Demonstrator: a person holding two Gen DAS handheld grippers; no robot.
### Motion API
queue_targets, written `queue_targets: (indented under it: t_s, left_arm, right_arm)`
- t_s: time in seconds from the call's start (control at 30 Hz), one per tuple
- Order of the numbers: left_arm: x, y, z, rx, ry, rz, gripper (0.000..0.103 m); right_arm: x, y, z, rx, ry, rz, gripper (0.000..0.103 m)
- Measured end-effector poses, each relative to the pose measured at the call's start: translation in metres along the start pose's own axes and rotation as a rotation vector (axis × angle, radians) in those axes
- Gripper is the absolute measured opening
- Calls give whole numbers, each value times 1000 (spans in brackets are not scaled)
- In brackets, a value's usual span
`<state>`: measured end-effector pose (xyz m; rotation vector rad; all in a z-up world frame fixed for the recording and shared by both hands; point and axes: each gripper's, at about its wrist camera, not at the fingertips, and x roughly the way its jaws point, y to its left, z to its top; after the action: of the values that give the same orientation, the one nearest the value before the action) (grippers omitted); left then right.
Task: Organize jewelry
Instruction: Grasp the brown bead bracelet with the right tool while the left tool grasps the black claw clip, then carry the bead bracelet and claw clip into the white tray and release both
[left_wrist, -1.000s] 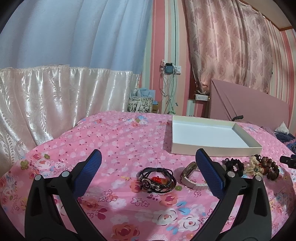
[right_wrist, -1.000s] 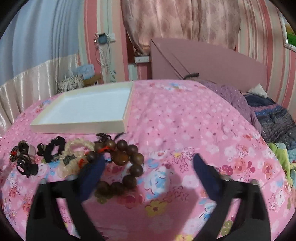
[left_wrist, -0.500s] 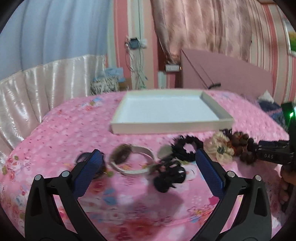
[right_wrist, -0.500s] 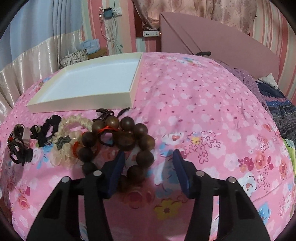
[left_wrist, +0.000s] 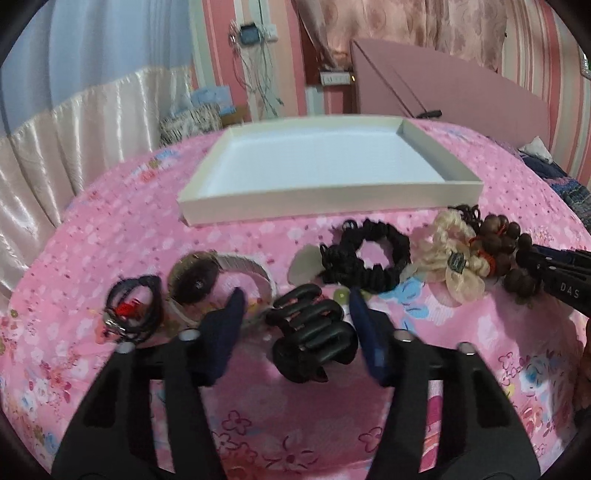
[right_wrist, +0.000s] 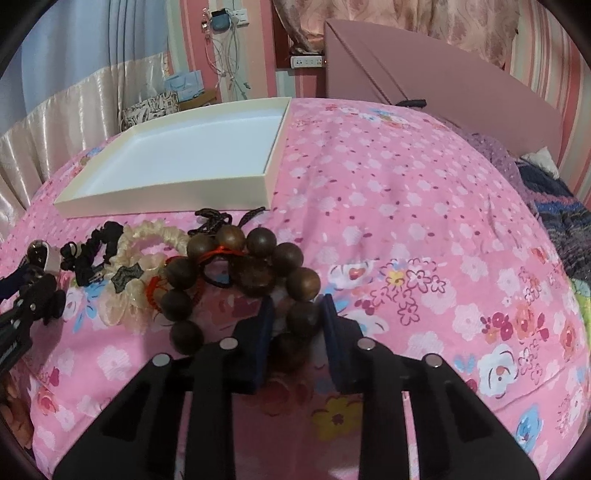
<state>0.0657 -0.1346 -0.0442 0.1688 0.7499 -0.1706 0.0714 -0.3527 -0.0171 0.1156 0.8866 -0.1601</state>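
Note:
My left gripper (left_wrist: 295, 302) is closing around a black claw hair clip (left_wrist: 314, 332) lying on the pink bedspread; its jaws stand at either side, a little apart from it. My right gripper (right_wrist: 295, 310) is shut on a brown wooden bead bracelet (right_wrist: 266, 273). An empty white tray (left_wrist: 332, 199) sits behind the row of jewelry; it also shows in the right wrist view (right_wrist: 166, 195). In the row lie a black cord bracelet (left_wrist: 133, 314), a watch (left_wrist: 207, 280), a black scrunchie (left_wrist: 369, 258) and a cream scrunchie (left_wrist: 450, 254).
The floral bedspread (right_wrist: 406, 221) slopes down at the right to dark bedding (right_wrist: 565, 221). A pink headboard (left_wrist: 443, 92) and curtains stand behind. A patterned bag (left_wrist: 192, 122) sits beyond the bed's far edge.
My left gripper swung right, lowered over the claw clip and narrowed its jaws. My right gripper moved down onto the bead bracelet and closed on one bead.

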Motion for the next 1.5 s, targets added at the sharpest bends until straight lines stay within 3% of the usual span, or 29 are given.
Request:
queue_targets:
  t_s: [0.2, 0.33, 0.57, 0.77, 0.97, 1.07, 1.23, 1.4, 1.5]
  left_arm:
    - [4, -7, 0, 21, -2, 19, 42]
    - [-9, 11, -2, -54, -74, -36, 41]
    - [-38, 19, 0, -56, -175, -76, 41]
    - [-64, 34, 26, -67, -235, -115, 41]
    - [-75, 50, 73, -56, -306, -87, 41]
    - [-69, 58, 104, -63, -320, -102, 41]
    - [-41, 67, 142, -31, -340, -46, 41]
    - [11, 79, 154, -64, -295, -69, 41]
    - [42, 83, 147, -80, -268, -66, 41]
  right_arm:
    - [-6, -11, -2, 52, -28, 48, 19]
    - [-27, -18, -10, 80, -91, 58, 19]
    - [-82, -31, -23, 113, -251, 127, 19]
    - [-101, -12, 4, 61, -312, 154, 19]
    - [-109, 20, 49, 5, -357, 151, 19]
    - [-104, 36, 81, -7, -378, 191, 19]
    - [-85, 64, 121, -41, -397, 242, 19]
    - [-54, 86, 148, -64, -387, 265, 19]
    - [-39, 93, 145, -86, -398, 264, 19]
